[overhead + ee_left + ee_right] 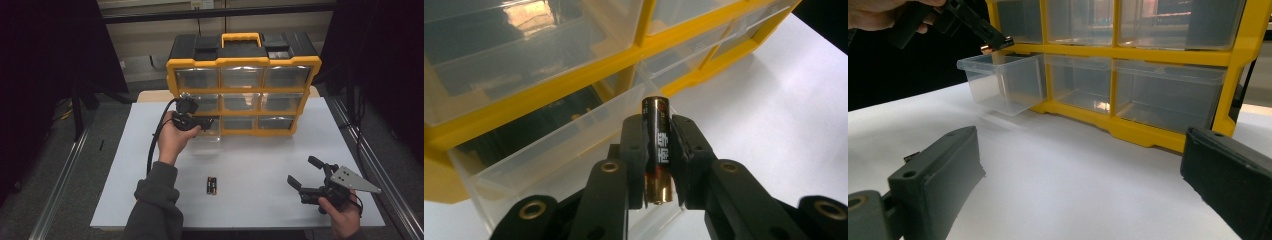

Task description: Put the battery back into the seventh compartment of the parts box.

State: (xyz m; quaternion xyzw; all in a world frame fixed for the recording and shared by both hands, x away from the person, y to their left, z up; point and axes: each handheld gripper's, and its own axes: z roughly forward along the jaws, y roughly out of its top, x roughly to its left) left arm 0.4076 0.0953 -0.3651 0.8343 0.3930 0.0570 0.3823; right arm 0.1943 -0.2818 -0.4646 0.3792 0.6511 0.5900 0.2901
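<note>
My left gripper point(658, 165) is shut on a black and gold battery point(658, 150), held upright between its pads. It hovers just over the rim of a clear drawer point(574, 145) pulled out of the bottom left slot of the yellow and black organizer point(243, 90). In the right gripper view the same left gripper point(995, 44) hangs above that open drawer point(1005, 82). More batteries point(212, 185) lie side by side on the white table point(250, 165) near the front. At the front right my right gripper point(305, 172) rests open, with nothing between its jaws.
The organizer stands at the table's back edge with three rows of clear drawers, all shut except the pulled-out one. Metal rails point(372, 165) run along both sides of the table. A black cable point(152, 145) trails from the left gripper.
</note>
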